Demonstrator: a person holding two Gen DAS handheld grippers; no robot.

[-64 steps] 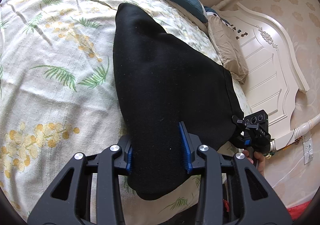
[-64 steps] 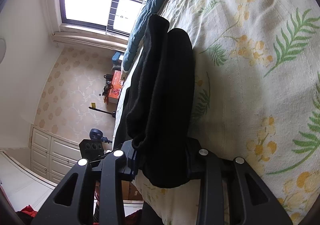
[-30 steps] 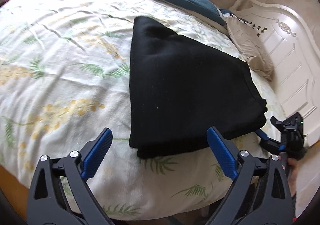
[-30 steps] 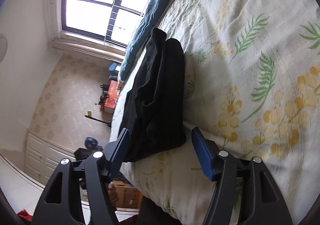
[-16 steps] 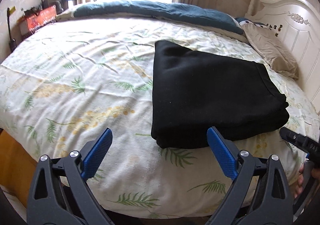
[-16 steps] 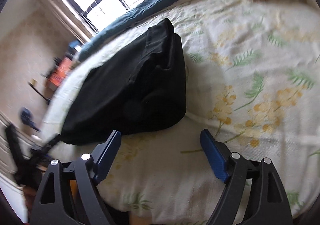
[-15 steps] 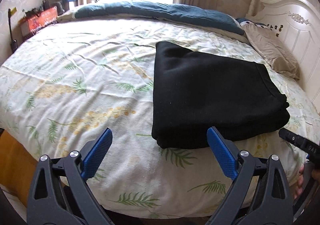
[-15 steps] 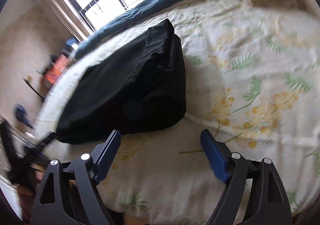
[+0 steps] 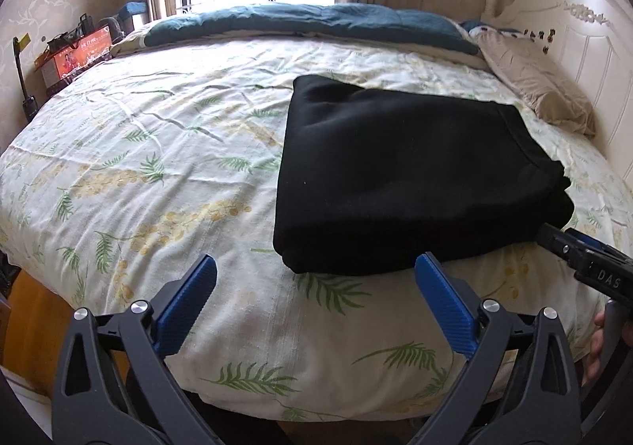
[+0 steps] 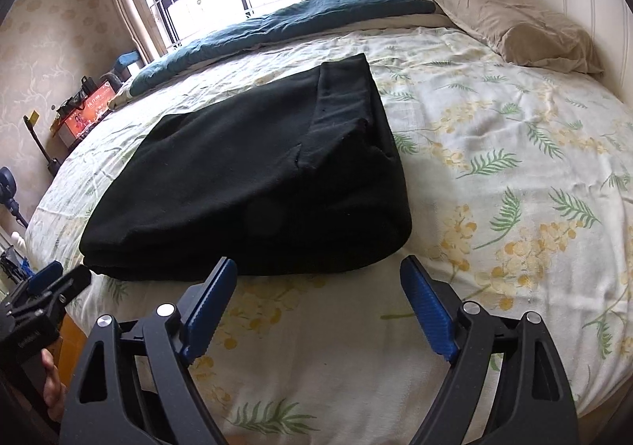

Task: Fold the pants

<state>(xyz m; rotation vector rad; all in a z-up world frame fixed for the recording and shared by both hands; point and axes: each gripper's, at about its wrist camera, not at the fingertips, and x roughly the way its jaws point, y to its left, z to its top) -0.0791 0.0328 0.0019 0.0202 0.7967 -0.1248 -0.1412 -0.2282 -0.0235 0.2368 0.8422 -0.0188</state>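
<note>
The black pants (image 9: 411,175) are seen folded flat on the bed (image 9: 158,152), just ahead of the left hand-held gripper (image 9: 316,286) and right hand-held gripper (image 10: 318,290), both spread wide and holding nothing.

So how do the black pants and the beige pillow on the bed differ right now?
The pants are black and folded into a flat, squared stack; the pillow is beige, puffy and wrinkled. The pants lie near the bed's front edge, just ahead of the open left gripper and open right gripper; the pillow lies farther off, by the white headboard. Both rest on the floral bedspread, and neither is held.
</note>
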